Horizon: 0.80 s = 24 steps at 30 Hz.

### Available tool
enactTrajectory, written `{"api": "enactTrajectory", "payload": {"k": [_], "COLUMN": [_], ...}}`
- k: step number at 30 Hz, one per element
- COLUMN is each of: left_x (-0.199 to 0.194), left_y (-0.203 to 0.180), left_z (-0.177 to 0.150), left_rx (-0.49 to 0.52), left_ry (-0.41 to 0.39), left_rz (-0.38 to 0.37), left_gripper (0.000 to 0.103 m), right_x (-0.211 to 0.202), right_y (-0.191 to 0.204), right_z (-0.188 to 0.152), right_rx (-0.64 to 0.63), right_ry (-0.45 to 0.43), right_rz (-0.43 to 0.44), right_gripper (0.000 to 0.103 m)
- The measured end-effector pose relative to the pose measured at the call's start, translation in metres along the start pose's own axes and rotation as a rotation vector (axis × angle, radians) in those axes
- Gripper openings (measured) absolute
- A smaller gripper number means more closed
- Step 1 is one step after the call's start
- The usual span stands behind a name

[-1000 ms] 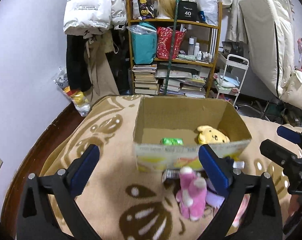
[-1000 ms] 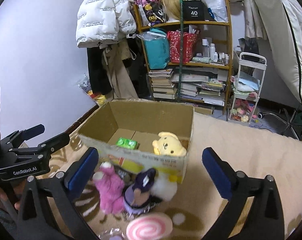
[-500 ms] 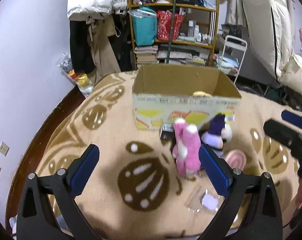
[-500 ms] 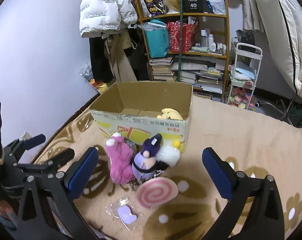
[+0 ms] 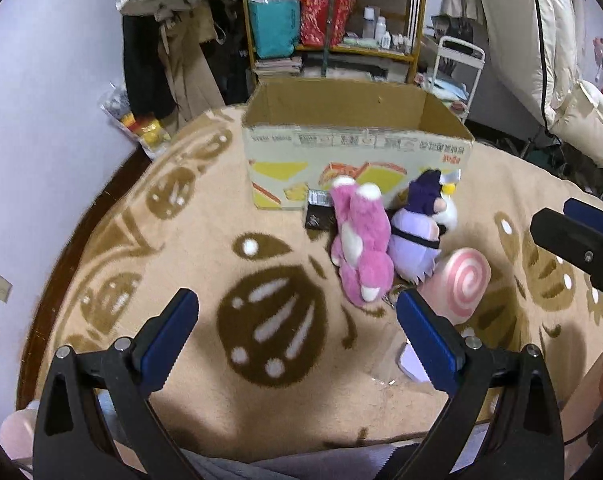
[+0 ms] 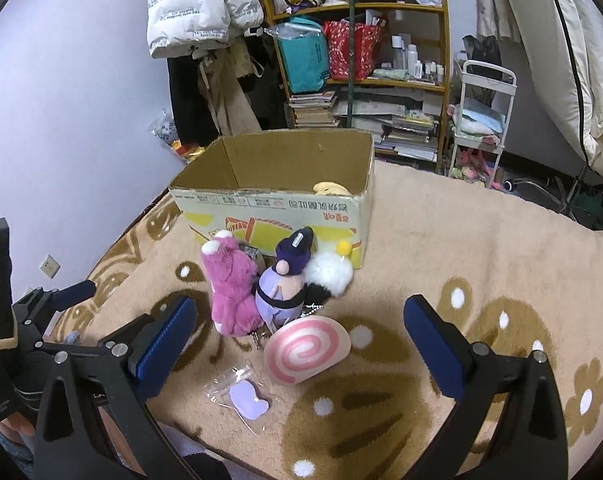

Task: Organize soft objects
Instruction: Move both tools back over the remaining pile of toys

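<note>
An open cardboard box [image 5: 357, 152] [image 6: 277, 212] stands on the beige blanket, with a yellow plush [image 6: 331, 189] just showing over its rim. In front of it lie a pink plush [image 5: 361, 240] [image 6: 231, 288], a purple plush with a dark hat [image 5: 419, 226] [image 6: 283, 284], a white fluffy toy [image 6: 331, 274] and a pink swirl cushion [image 5: 461, 282] [image 6: 305, 346]. A small purple item in a clear bag [image 6: 247, 398] lies nearest. My left gripper [image 5: 297, 334] is open, near and left of the toys. My right gripper [image 6: 301, 344] is open above the cushion, holding nothing.
A small black box [image 5: 319, 208] lies against the carton's front. Behind stand a wooden shelf of books and bags [image 6: 361, 60], hanging coats [image 6: 205, 4], a white cart [image 6: 481, 120] and a cream mattress [image 5: 541, 40]. The blanket's left edge [image 5: 89, 216] drops to dark floor.
Both grippers have pulled back and tilted down from the box. The toys in front of it now sit farther ahead and the box interior is mostly out of sight.
</note>
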<state>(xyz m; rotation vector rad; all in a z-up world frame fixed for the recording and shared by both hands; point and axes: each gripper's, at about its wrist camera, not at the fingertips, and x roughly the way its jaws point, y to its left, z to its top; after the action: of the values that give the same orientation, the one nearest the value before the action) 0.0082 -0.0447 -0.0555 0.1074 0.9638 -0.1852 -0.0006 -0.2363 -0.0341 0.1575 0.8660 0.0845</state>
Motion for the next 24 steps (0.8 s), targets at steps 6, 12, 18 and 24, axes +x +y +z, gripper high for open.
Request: {"api": "enactTrajectory", "payload": {"k": [6, 12, 18, 24], "left_x": [0.020, 0.040, 0.059, 0.078], "left_y": [0.003, -0.004, -0.011, -0.022], "left_z": [-0.001, -0.002, -0.002, -0.005], "left_rx": [-0.036, -0.036, -0.038, -0.001], "left_ry": [0.078, 0.138, 0.203, 0.282], "left_rz": [-0.046, -0.062, -0.084, -0.094], "left_gripper": [0.098, 0.098, 0.098, 0.098], "right_x": [0.019, 0.041, 0.060, 0.077], "right_y": [-0.002, -0.005, -0.012, -0.017], "right_z": [-0.002, -0.006, -0.010, -0.014], "right_rx": [0.011, 0.020, 0.042, 0.066], "right_ry": [0.061, 0.142, 0.208, 0.267], "right_rz": [-0.010, -0.045, -0.061, -0.072], "right_gripper": [0.103, 0.103, 0.103, 0.103]}}
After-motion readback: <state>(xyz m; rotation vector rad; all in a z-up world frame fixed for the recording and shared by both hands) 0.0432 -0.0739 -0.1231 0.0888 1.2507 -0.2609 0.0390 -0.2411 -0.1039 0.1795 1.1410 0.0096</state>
